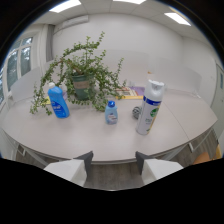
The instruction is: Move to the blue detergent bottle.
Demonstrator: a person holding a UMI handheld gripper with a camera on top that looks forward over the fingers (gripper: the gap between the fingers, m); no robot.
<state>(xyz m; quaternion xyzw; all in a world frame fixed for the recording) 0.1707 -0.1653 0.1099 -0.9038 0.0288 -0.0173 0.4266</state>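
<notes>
The blue detergent bottle (58,101) stands upright on the white table (90,140), far ahead and off to the left of my fingers, just in front of a potted plant's trailing leaves. My gripper (114,159) hovers before the table's near edge, well short of the bottle. Its two fingers are apart with nothing between them, so it is open.
A leafy potted plant (82,75) stands behind the blue bottle. A small clear bottle with a blue cap (111,112) sits mid-table. A tall white spray can (149,107) stands to the right, with a small dark object (136,113) beside it and a book (131,92) behind.
</notes>
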